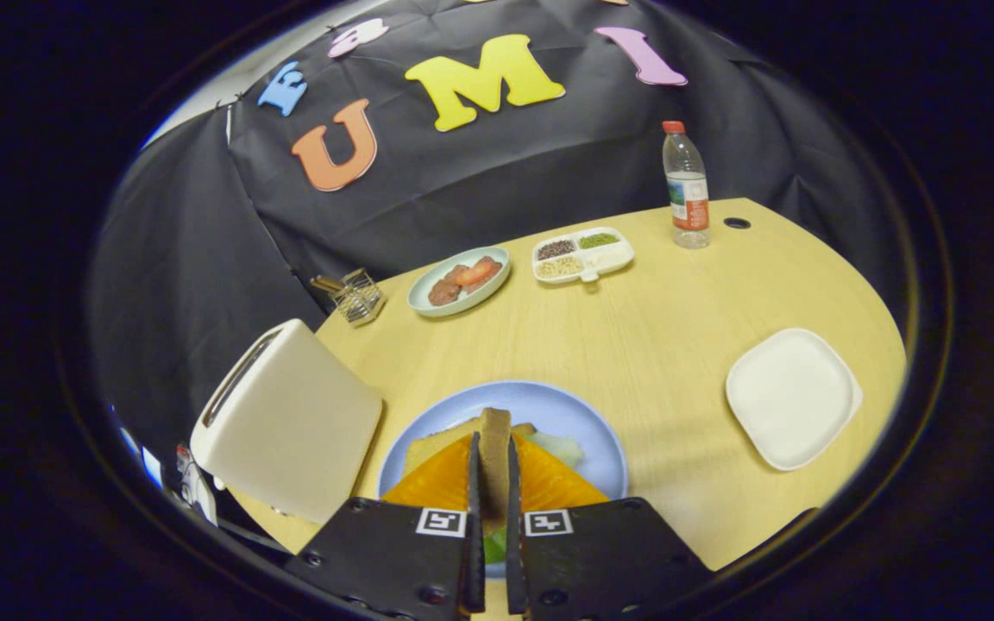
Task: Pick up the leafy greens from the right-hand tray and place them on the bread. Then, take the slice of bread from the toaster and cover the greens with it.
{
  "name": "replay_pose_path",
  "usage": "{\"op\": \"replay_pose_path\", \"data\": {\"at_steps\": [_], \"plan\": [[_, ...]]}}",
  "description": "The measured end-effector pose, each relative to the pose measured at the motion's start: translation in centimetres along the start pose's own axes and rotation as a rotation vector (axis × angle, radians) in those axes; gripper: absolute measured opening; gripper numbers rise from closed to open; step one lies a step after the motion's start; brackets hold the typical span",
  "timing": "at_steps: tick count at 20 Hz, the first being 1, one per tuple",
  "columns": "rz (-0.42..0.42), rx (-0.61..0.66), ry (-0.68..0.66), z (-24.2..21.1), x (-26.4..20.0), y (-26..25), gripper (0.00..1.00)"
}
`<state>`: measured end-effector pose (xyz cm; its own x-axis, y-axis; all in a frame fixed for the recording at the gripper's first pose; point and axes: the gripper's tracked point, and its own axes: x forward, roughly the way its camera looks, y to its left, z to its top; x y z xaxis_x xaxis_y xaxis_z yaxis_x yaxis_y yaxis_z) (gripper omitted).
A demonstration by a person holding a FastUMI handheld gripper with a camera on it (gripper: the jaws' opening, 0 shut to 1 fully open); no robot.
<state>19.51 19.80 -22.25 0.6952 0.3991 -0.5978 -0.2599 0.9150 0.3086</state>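
The gripper [490,483] is seen low over the near edge of a wooden table [661,345], its two fingers drawn close together with only a narrow gap between them. A slice of bread [494,448] is clamped edge-on in that gap, pressed from both sides, its brown crust rising just beyond the fingertips. Directly below it a blue plate [583,423] is set, on which another slice of bread [432,442] is laid flat, with pale leafy greens [559,447] lying on it to the right of the held slice; a further bit of green is glimpsed between the fingers, close to the gripper body. Whether the held slice touches the food beneath cannot be told. To the left of the plate, just beside it, a cream toaster [290,423] is stood with its slot turned up and leftward. To the right, well apart from the plate, a white square tray [792,397] is placed. At the far side of the table a small wire rack [357,295], a pale dish of reddish food [460,279], a divided tray of seeds [583,254] and a water bottle [686,186] are ranged from left to right.
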Motion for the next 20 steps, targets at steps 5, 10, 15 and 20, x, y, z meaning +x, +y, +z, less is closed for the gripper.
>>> {"op": "replay_pose_path", "data": {"at_steps": [5, 10, 15, 20], "plan": [[-0.014, 0.025, -0.009, 0.0, 0.2, -1.8, 0.30], [-0.122, -0.089, -0.099, 1.2, -1.8, -2.9, 0.62], [-0.198, -0.145, -0.250, 2.9, -7.2, -1.8, 0.95], [-0.185, -0.174, -0.426, 3.8, -15.9, 2.0, 0.96]]}}
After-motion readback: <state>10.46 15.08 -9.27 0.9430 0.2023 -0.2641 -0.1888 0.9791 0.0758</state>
